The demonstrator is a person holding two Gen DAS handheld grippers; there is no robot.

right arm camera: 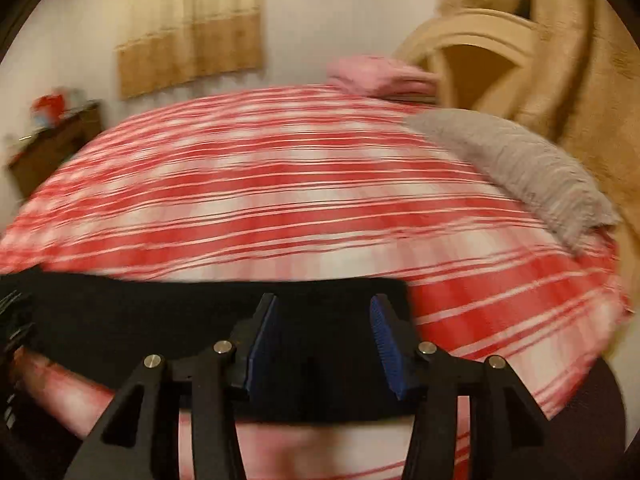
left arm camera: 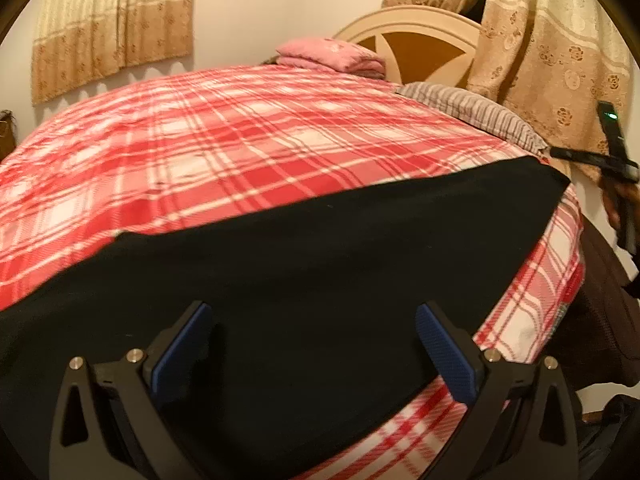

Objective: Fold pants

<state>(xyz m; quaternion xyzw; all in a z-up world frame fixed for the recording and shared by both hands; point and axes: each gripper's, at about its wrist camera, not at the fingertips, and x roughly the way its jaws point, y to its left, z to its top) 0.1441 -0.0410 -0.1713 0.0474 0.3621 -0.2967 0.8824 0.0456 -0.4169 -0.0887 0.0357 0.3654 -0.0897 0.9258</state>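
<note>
Lying flat across the plaid bed (left arm camera: 260, 152), the black pants (left arm camera: 320, 264) fill the lower frame beneath both tools, left tool (left arm camera: 314, 352) and right tool (right arm camera: 324, 344), spread open and empty.

Black pants (left arm camera: 312, 264) folded into flat band, lying across near edge of plaid-covered bed.

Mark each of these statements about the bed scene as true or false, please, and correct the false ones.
1. The black pants lie on a red and white plaid cover. True.
2. The left gripper is shut on the pants. False: its jaws stand open, above the cloth.
3. A pink folded cloth lies near the headboard. True.
4. The right gripper holds the grey striped pillow. False: its jaws are open over the pants, and the pillow lies apart.
5. The curtains are blue. False: the curtains are beige.
</note>
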